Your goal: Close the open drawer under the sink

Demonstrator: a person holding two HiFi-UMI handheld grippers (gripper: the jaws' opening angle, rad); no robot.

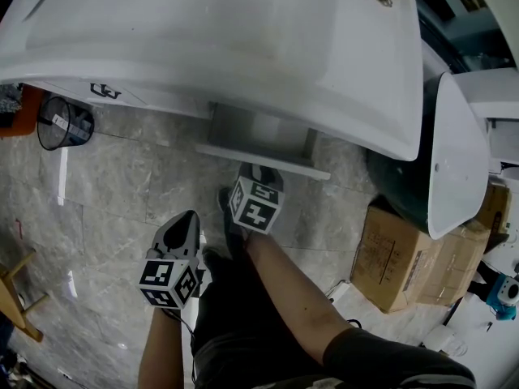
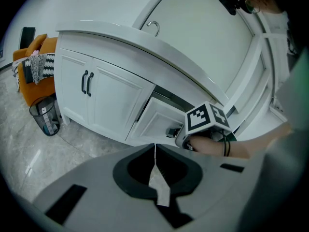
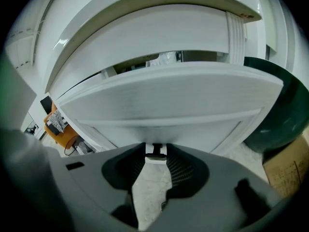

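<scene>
the drawer [image 1: 261,159] under the white sink [image 1: 243,39] is sticking out, open, over the grey floor. the right gripper [image 3: 155,151] is pointing at the drawer front, and its jaws are standing wide apart with the small drawer handle [image 3: 155,154] sitting between the tips. the left gripper [image 2: 154,146] is hanging lower down, back from the cabinet and away from the drawer, with its jaws pressing together on nothing.
</scene>
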